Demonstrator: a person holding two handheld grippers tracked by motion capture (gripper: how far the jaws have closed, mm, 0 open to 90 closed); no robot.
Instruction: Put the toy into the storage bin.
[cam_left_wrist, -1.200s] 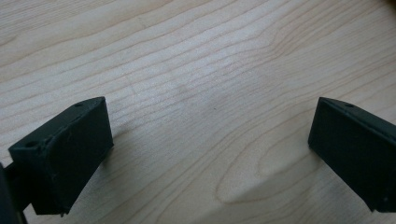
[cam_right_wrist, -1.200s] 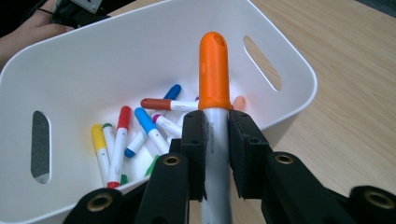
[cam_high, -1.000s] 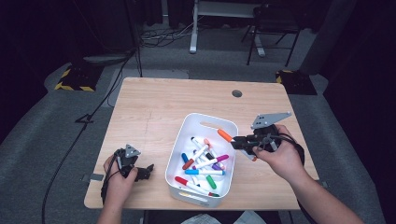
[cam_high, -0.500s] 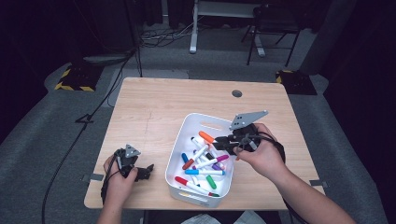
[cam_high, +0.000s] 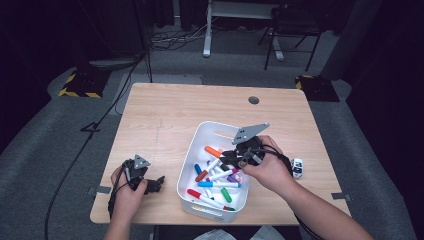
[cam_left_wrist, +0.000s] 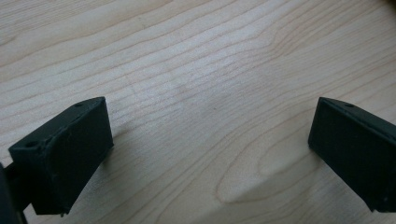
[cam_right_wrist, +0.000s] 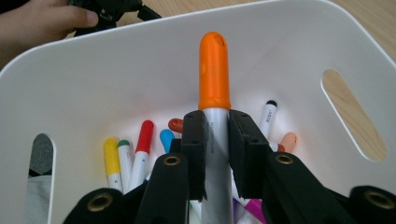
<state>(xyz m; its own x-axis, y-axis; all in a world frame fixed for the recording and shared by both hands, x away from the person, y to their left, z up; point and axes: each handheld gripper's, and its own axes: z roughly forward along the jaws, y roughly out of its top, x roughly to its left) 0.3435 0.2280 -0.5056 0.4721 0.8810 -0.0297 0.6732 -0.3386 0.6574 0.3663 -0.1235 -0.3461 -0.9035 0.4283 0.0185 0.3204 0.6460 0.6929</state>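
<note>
Right gripper: jaws clamped on orange-capped marker, held over white bin, right-centre of table.
Bin contents: many markers already inside, red, yellow, blue, green.
Left gripper: jaws apart, nothing between, resting near-left on bare wood.
Small toy car: on table, right of bin.
Status, judged: late stage; drop of orange marker into bin left.
</note>
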